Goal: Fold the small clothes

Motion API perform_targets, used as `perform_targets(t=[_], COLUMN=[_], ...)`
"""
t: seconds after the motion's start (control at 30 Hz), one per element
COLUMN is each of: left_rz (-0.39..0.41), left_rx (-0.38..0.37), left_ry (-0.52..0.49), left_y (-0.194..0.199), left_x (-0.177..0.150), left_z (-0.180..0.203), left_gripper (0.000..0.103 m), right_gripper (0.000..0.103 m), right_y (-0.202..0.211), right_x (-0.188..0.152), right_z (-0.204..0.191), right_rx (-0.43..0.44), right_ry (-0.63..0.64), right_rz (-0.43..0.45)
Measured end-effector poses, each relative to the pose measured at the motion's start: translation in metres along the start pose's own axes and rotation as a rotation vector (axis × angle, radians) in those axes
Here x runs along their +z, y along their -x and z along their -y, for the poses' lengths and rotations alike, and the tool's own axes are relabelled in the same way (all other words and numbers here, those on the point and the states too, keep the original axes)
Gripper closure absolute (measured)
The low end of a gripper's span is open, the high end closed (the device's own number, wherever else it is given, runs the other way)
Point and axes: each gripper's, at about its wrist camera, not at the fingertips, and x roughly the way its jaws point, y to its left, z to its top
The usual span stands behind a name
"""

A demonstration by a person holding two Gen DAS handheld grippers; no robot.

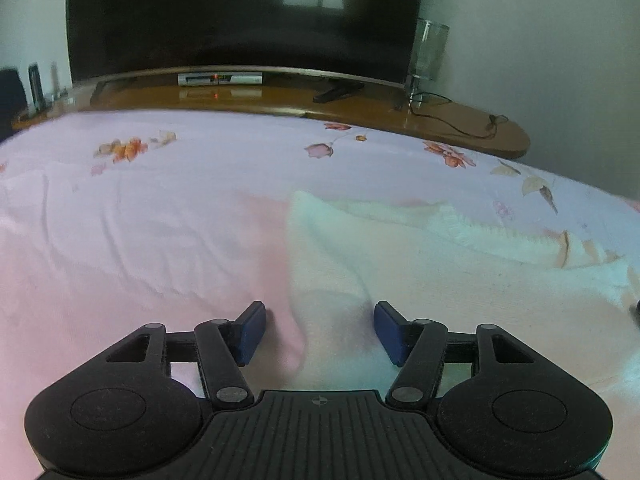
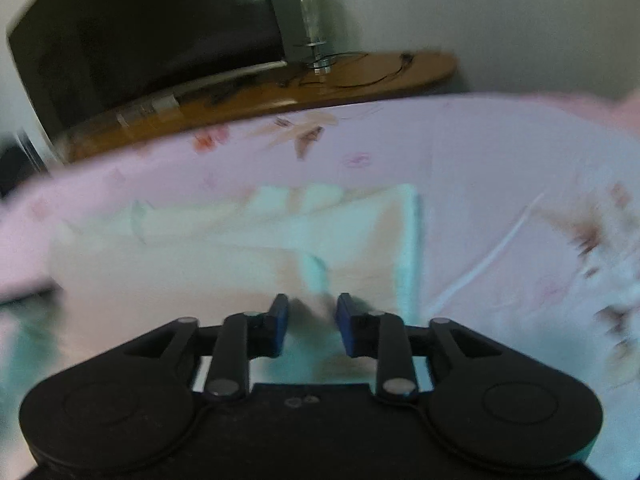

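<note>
A small white knit garment [image 1: 420, 264] lies flat on the pink floral bedsheet [image 1: 140, 220]. My left gripper [image 1: 320, 330] is open, low over the garment's near left edge, with the edge between its blue pads [image 1: 252, 332]. In the blurred right wrist view the same garment [image 2: 240, 248] spreads ahead, its right side folded in a straight edge. My right gripper [image 2: 312, 328] is partly open over the garment's near edge, with a fold of cloth between its pads [image 2: 280, 328]; whether it grips is unclear.
A wooden shelf [image 1: 440, 120] runs behind the bed with a large dark TV [image 1: 240, 16], a set-top box [image 1: 220, 79], a remote [image 1: 330, 94], a glass lamp [image 1: 428, 52] and a cable. The sheet [image 2: 500, 184] extends right of the garment.
</note>
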Motion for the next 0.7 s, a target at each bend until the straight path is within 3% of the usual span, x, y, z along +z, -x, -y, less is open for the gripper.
perform_targets(t=[0.17,0.5,0.6,0.7], left_rz=[-0.008,0.018,0.037,0.075], left_rx=[-0.001,0.031,0.048,0.02], left_ry=[0.028,0.059,0.038,0.014], left_y=[-0.005,0.001,0.015,0.026], left_x=[-0.002,-0.011,-0.009,-0.004], left_z=[-0.005,-0.006,0.001,0.012], left_gripper=[0.033,0.033,0.033,0.033], right_gripper=[0.071,0.076,0.078,0.075], right_y=[0.009,-0.012,-0.001,0.01], right_x=[-0.004,-0.011,0.0,-0.002], right_z=[0.012,-0.004,0.001,-0.012], right_rx=[-0.099,-0.208,-0.196,-0.166], right_ry=[-0.038,0.184,0.11,0.147], right_rz=[0.06,0.061,0.076,0.116])
